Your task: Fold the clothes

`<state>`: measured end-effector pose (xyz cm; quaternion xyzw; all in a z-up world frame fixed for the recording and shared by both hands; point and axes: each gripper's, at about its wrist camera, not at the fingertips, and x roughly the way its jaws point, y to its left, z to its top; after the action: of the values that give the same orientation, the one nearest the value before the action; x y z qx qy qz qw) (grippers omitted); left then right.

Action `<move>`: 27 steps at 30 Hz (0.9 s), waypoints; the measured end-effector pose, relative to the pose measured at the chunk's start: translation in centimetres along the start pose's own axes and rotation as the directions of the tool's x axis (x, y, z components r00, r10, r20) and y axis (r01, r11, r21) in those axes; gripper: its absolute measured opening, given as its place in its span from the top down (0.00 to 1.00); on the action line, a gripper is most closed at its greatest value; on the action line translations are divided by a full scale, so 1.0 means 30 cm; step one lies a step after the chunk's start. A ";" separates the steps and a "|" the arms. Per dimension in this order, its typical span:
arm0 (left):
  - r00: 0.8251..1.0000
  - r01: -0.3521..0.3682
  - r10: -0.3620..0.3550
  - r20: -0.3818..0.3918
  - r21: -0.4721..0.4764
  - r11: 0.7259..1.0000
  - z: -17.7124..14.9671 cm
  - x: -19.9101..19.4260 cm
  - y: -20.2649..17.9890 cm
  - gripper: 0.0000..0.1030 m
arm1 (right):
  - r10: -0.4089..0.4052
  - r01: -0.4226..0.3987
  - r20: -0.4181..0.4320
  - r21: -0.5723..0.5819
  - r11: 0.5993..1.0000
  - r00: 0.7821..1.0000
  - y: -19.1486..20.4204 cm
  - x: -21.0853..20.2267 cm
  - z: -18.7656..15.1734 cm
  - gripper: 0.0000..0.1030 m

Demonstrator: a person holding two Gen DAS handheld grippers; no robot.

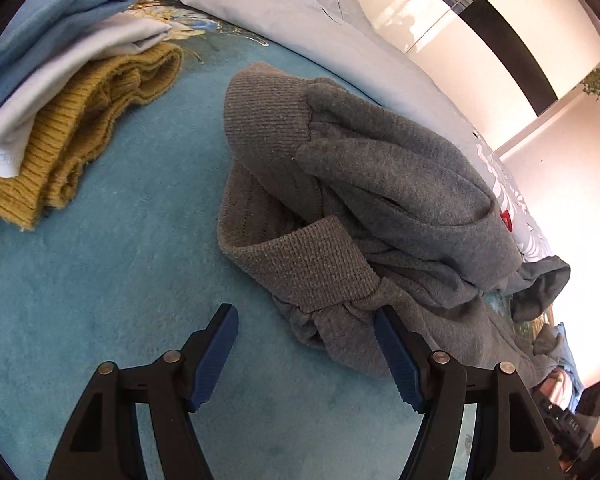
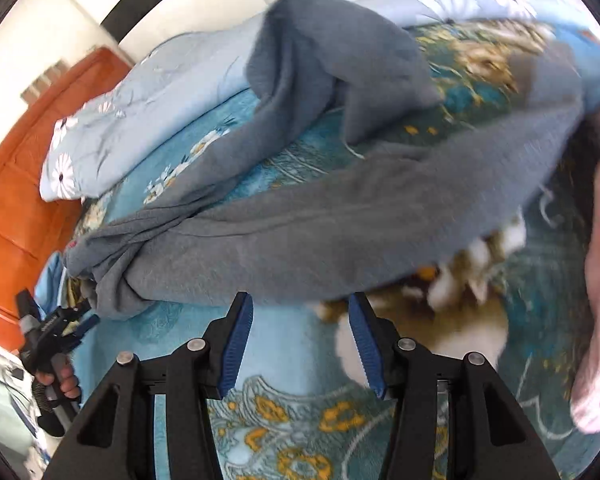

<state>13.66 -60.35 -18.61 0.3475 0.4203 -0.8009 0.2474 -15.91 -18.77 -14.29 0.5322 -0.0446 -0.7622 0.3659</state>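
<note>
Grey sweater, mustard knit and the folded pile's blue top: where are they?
Grey sweater [image 1: 380,184], left wrist view, on its body.
Mustard knit [image 1: 80,128], left wrist view, on its ribbed fold.
Blue top [image 1: 60,12], left wrist view, on its upper face.

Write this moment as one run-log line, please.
left tool: open, empty | right tool: open, empty | crumpled grey knit sweater: unfolded on teal blanket
</note>
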 end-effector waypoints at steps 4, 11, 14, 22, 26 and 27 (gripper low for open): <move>1.000 0.014 -0.013 0.014 -0.022 1.000 0.005 0.015 -0.011 0.50 | 0.009 -0.013 0.034 0.098 0.995 0.999 -0.083 0.005 0.013 0.50; 0.999 0.009 -0.007 0.050 -0.038 0.999 0.000 0.000 -0.022 0.76 | 0.069 -0.100 0.127 0.255 0.962 0.989 -0.163 0.043 0.058 0.59; 0.997 0.016 -0.013 0.075 -0.038 0.999 0.001 -0.040 -0.030 0.80 | 0.071 -0.109 0.147 0.272 0.956 0.987 -0.151 0.030 0.078 0.93; 0.971 0.056 -0.054 0.231 -0.005 0.998 0.024 -0.286 -0.041 0.82 | 0.132 -0.178 0.328 0.113 0.978 0.935 0.016 -0.246 0.115 0.96; 0.945 0.074 -0.081 0.316 0.035 0.997 -0.001 -0.446 -0.051 0.82 | 0.183 -0.199 0.388 0.001 0.980 0.903 0.132 -0.402 0.121 0.96; 0.938 0.078 -0.090 0.335 0.048 0.996 -0.011 -0.483 -0.053 0.82 | 0.197 -0.202 0.401 -0.030 0.979 0.894 0.159 -0.437 0.121 0.96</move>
<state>21.88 -57.73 -6.87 0.1913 0.3727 -0.8653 0.2753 -14.36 -15.47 -0.34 0.3589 -0.1778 -0.8134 0.4218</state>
